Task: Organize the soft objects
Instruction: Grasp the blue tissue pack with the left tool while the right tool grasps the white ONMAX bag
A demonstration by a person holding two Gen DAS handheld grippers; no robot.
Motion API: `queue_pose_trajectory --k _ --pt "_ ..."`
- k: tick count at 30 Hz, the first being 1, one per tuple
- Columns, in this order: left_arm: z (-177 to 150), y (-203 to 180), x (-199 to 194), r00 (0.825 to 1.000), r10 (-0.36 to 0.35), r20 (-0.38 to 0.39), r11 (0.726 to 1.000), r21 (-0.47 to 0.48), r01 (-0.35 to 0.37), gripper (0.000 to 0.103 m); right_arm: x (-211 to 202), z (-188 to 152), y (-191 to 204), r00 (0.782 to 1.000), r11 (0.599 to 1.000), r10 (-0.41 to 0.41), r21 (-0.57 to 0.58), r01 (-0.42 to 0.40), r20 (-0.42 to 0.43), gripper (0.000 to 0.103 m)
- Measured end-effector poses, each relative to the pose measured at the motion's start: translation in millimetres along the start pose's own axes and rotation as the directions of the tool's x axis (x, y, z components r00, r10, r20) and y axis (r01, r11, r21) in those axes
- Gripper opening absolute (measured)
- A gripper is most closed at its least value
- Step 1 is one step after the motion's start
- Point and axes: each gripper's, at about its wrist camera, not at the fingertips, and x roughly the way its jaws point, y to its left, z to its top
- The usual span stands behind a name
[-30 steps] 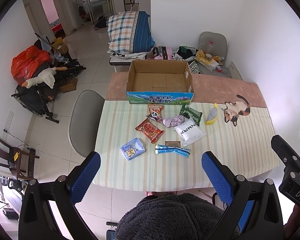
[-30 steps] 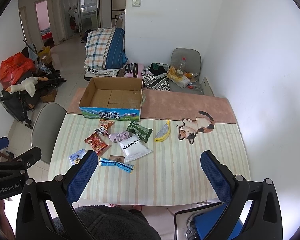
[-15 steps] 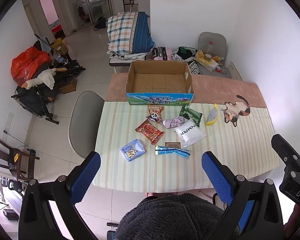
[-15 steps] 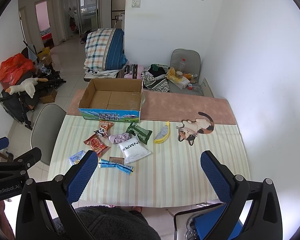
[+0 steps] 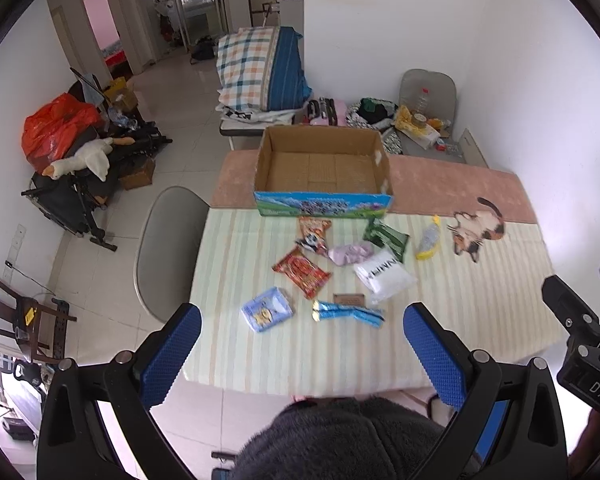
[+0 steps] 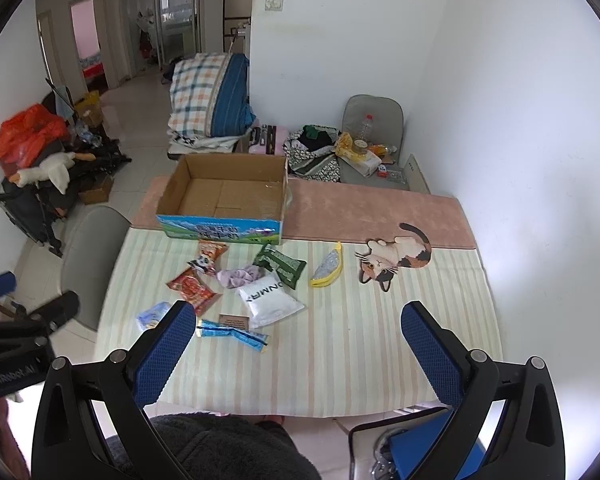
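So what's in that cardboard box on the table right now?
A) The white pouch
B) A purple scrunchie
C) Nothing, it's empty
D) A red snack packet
C: the cardboard box shows only its bare brown floor, while the packets and pouches lie on the striped tablecloth in front of it.

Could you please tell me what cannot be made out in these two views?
- Box label: blurred in both views.
- Small brown card: print too small.
- Blue packet: right view, half hidden behind the right gripper finger.
- Near table edge: left view, hidden by the person's dark fleece.
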Motion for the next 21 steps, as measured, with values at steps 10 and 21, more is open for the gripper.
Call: queue_pose_trajectory --k 10,21 --pt "-13.4 38.1 181.2 0.959 0.229 -0.164 0.966 0.163 -0.203 0.103 213.4 -26.0 51.8 0.962 0.973 -0.023 -0.225 -0.04 -0.272 0.103" --pt "-41.2 88.3 355.6 0.866 0.069 -0.496 0.998 0.022 -0.066 0.103 430.9 -33.4 77.3 0.843 0.975 0.015 -0.18 -0.132 -0.537 0.103"
